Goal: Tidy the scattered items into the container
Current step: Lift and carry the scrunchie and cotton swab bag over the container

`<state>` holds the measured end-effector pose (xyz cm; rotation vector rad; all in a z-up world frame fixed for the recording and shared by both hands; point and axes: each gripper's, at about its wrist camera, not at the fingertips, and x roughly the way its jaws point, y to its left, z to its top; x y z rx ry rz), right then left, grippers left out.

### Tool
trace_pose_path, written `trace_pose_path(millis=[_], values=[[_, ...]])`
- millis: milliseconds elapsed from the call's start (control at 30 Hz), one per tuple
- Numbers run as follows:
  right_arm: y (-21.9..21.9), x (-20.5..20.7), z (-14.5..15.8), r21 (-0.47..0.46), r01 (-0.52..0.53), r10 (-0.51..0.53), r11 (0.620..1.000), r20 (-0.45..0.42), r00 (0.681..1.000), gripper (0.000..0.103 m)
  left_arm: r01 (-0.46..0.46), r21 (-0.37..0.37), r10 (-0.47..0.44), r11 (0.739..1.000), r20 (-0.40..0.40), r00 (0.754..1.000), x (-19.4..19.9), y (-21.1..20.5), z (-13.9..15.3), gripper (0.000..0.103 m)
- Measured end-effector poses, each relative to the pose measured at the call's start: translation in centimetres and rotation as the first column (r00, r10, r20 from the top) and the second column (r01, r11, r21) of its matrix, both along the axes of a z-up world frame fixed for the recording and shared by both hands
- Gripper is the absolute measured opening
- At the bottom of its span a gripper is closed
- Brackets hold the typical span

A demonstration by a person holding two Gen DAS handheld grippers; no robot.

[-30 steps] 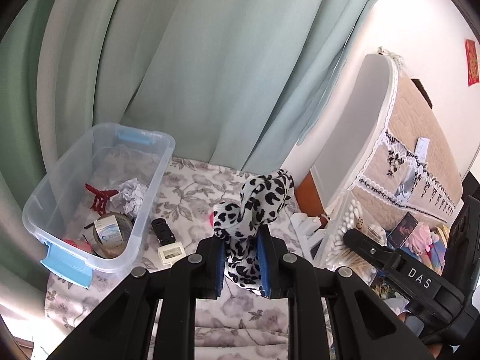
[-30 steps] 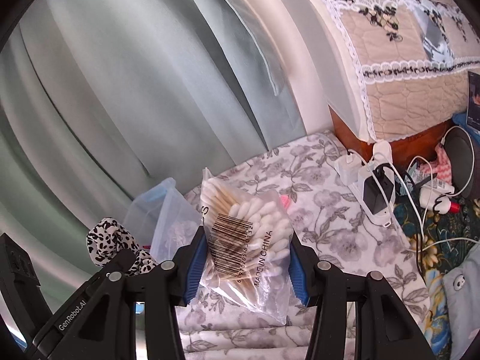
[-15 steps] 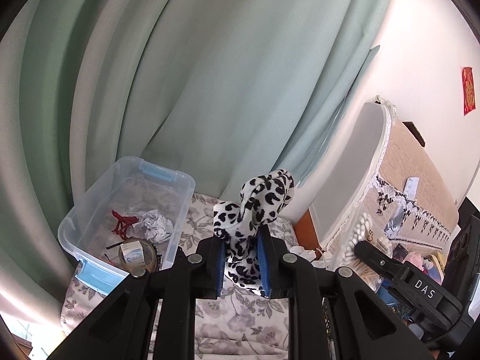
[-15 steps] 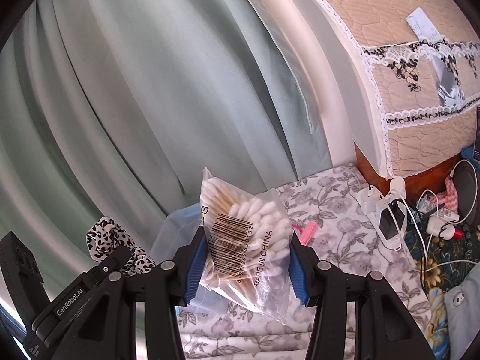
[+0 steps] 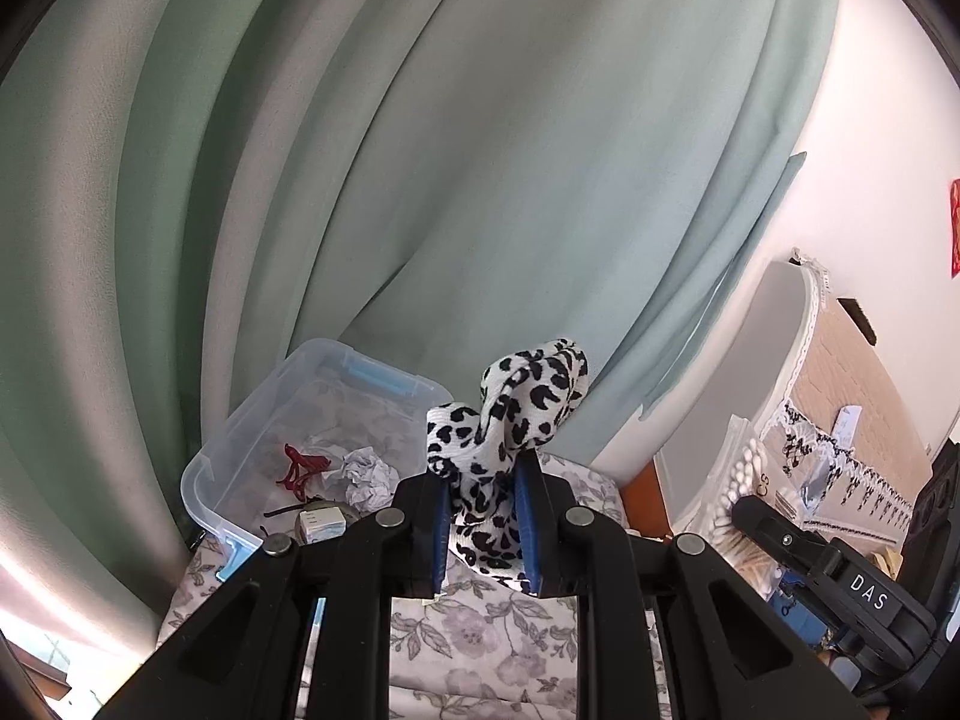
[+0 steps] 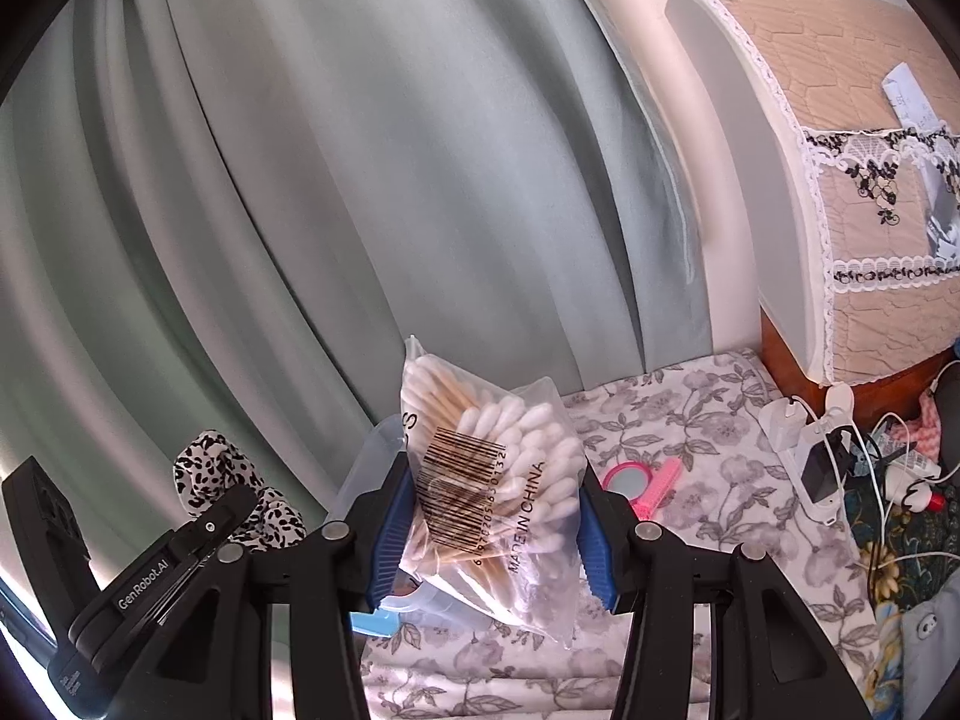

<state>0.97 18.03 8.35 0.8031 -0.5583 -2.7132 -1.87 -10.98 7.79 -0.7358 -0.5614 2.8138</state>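
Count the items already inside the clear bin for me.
4 visible in the clear bin: red clip, crumpled paper, tape roll, a thin dark item. The left gripper blocks the near corner, so more may be hidden.

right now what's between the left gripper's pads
In the left wrist view, the black-and-white spotted cloth is pinched in the left gripper.

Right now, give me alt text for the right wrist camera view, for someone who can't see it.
The right gripper clamps a clear bag of cotton swabs above a floral cloth. Behind the bag lies a pink hand mirror; at far left, the left gripper holds a leopard-print cloth before green curtains.
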Motion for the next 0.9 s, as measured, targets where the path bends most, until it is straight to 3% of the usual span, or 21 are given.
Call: trace_pose_path(millis=[900], values=[[-9.3,-5.3,-2.7,0.098,-0.153,0.145,0.983,0.085,0.986,0.052,-0.080,0.051,0.075,0.995,0.098,0.992,-4.6,-6.9,-4.5,0.020]])
